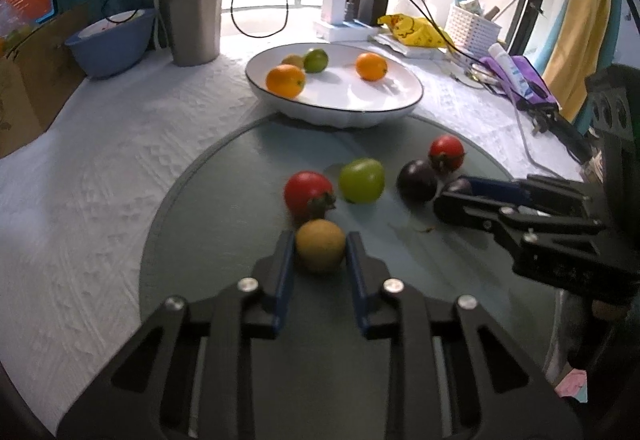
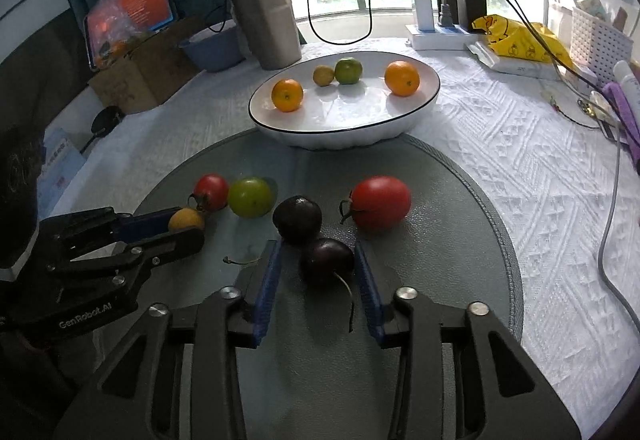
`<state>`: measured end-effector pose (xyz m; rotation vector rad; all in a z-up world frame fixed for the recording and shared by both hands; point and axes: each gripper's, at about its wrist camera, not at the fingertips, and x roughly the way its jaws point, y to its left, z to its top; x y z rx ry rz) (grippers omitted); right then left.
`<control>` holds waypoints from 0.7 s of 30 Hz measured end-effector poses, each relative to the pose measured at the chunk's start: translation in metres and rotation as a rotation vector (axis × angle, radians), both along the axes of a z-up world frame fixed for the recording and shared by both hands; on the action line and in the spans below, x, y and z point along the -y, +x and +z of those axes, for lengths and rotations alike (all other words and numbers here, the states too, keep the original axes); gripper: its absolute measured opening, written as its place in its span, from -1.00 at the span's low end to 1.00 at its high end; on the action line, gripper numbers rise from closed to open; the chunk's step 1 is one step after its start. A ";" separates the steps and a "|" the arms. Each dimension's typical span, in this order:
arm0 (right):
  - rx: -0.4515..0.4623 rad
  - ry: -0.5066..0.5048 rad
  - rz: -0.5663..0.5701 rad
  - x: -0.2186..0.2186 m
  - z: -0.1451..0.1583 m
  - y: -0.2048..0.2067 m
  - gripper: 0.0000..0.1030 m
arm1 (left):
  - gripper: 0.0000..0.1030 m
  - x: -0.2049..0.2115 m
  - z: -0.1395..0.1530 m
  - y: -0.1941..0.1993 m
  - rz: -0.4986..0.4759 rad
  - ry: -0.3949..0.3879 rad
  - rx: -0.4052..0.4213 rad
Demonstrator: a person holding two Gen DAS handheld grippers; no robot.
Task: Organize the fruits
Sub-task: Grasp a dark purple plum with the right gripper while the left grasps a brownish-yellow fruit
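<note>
Fruits (image 1: 361, 180) loose on mat (image 1: 208, 200), four already in bowl (image 1: 336, 108); left gripper (image 1: 320, 252) narrowed around kiwi (image 1: 320, 249), right gripper (image 2: 316, 264) wide astride cherry (image 2: 326, 260), both seemingly staged for bowl transfer.

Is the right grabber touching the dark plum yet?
Apart. The right wrist view shows gaps between the dark plum and both fingers of the right gripper.
</note>
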<state>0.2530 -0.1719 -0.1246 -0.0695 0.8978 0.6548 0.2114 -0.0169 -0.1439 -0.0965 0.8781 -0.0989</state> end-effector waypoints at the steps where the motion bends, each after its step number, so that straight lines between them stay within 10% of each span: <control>1: -0.001 -0.001 0.003 0.000 0.000 0.000 -0.41 | -0.48 0.001 0.001 0.000 -0.003 -0.002 0.001; 21: 0.043 0.026 0.022 0.012 0.020 0.001 -0.42 | -0.49 0.017 0.025 -0.003 -0.044 -0.010 0.048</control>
